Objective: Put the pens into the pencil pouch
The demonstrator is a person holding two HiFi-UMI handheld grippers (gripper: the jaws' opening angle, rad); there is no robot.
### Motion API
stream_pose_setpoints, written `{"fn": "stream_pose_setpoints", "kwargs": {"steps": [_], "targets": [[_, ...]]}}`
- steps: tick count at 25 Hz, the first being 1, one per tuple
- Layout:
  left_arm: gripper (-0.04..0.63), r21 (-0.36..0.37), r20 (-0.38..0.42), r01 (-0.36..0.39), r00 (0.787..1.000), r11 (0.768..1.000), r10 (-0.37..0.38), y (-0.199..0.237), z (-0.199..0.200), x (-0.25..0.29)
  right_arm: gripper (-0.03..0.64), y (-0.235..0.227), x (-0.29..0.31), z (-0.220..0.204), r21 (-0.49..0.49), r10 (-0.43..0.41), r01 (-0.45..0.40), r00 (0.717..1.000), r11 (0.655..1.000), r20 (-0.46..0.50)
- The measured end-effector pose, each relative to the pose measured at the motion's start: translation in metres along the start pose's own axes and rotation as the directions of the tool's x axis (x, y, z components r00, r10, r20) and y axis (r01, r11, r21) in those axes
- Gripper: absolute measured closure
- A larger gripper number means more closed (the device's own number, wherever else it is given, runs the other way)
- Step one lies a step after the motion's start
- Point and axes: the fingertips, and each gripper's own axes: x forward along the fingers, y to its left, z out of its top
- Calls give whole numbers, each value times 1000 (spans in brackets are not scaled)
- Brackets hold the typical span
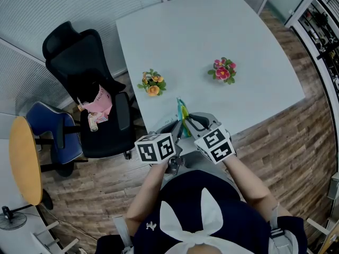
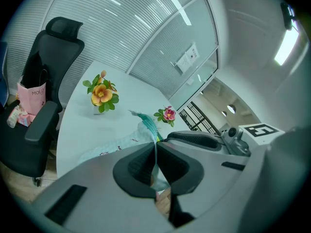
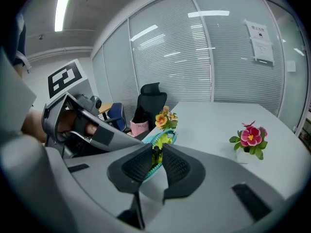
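both grippers meet at the near edge of the pale tabletop (image 1: 212, 30), and the pencil pouch (image 1: 183, 114) is held between them, standing on edge with its teal zip rim uppermost. the left gripper (image 2: 156, 152) has its fingers clenched flat on a thin fold of the pouch's pale fabric – the cloth runs straight up through the pinch. the rest of the pouch spreads out beyond it towards the tabletop. the right gripper (image 3: 156, 155) is grasping the pouch at its teal zip edge. a small dark piece and something yellow-green sit between its pads – whether the yellow-green is lining or a pen i cannot tell. from the right fingers the zip rim curves away in an arc. farther back on the tabletop, well apart, stand an orange flower pot (image 1: 152, 83) on the left and a pink flower pot (image 1: 224, 70) on the right. by the tabletop's left side is a black office chair (image 1: 79, 57) with a pink bag (image 1: 99, 102) on its seat.
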Motion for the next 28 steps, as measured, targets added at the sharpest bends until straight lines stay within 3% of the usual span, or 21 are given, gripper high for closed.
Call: {"fn": "stream_pose_setpoints", "kwargs": {"steps": [14, 28], "targets": [[566, -8, 7, -6, 1000, 1000, 6, 5, 5, -2, 522, 2, 9, 1, 15, 28, -28, 1000, 999, -2], [566, -10, 14, -7, 1000, 1000, 7, 17, 18, -3, 522, -10, -2, 19, 79, -12, 7, 998, 997, 57]]}}
